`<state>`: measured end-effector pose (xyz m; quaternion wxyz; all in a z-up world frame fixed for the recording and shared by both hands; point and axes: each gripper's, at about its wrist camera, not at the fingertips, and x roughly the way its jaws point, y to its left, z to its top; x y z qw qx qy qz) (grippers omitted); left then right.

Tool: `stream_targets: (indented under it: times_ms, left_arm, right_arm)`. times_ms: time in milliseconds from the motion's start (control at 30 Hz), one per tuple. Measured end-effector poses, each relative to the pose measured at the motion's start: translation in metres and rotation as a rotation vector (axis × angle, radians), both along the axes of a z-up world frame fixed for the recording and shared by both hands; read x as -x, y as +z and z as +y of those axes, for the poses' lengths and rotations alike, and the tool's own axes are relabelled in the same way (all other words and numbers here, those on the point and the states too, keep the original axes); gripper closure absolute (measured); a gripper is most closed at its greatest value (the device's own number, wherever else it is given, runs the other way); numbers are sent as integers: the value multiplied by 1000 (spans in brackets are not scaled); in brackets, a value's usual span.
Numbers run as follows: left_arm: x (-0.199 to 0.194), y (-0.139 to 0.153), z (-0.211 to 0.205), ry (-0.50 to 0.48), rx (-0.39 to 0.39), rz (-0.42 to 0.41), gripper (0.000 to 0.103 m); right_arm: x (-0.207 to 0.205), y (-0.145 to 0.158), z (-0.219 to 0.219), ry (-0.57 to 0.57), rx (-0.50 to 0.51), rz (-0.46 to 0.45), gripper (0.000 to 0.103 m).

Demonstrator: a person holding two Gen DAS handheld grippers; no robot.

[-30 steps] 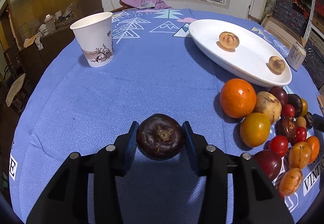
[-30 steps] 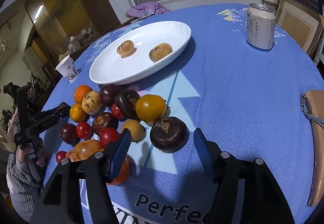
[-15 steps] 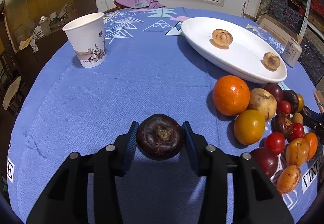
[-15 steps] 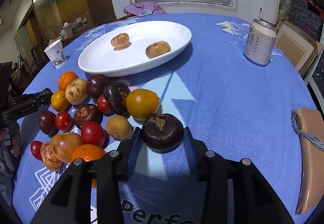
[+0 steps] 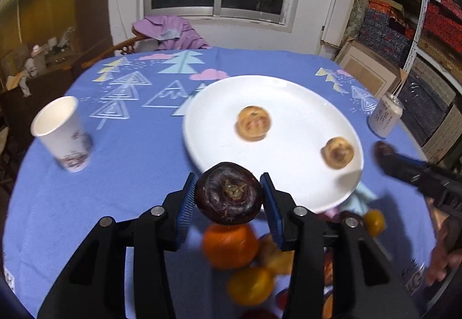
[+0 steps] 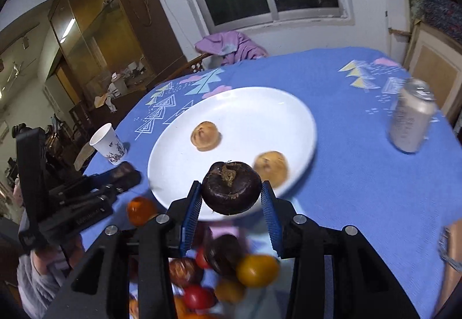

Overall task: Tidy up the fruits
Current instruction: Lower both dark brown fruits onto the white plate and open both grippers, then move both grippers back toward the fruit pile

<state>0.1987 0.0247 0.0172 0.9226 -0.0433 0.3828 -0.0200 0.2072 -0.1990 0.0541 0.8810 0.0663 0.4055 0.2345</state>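
Drink can (image 5: 386, 116), right of white plate (image 5: 303, 105): dark vertical characters on label, too blurred to read. Paper cup (image 5: 62, 134), left of plate: printed motif, no legible words. Blue cloth, near edge right of plate: white lettering (image 5: 413, 275), smeared, unreadable. No other readable text.

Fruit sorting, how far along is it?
Done: two tan fruits lie on the plate. In hand: each hand-held gripper, left and right, holds a dark fruit over the plate's rim. Left: the pile on the cloth.
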Motion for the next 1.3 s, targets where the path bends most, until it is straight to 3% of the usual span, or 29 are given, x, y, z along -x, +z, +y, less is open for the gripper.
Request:
stream_targets:
  times_ms: [200, 300, 400, 533, 700, 833, 967, 1133, 1200, 1300]
  left_arm:
    - [-25, -13, -19, -34, -56, 18, 56]
    - [-23, -12, -16, -24, -57, 0, 32]
    - [-14, -2, -11, -21, -37, -28, 29]
    - [11, 4, 8, 21, -36, -66, 11]
    - [42, -18, 43, 96, 3, 0, 10]
    - [54, -28, 60, 132, 45, 24, 10]
    - [56, -27, 57, 106, 85, 8, 9]
    - [44, -36, 33, 38, 21, 42, 9]
    - [39, -41, 25, 40, -56, 62, 6]
    - [40, -39, 32, 55, -65, 59, 4]
  right_arm:
    - [-24, -25, 26, 59, 2, 72, 56]
    - [-22, -24, 18, 30, -32, 58, 44]
    - [-14, -13, 7, 16, -64, 33, 42]
    - [10, -2, -13, -9, -89, -6, 22]
    - [44, -14, -56, -104, -173, 23, 6]
    - [48, -31, -92, -214, -284, 116, 6]
    - [38, -44, -120, -294, -418, 194, 6]
    - [32, -58, -125, -297, -508, 281, 6]
    - [32, -58, -120, -296, -500, 283, 6]
    - [32, -59, -116, -292, -492, 285, 6]
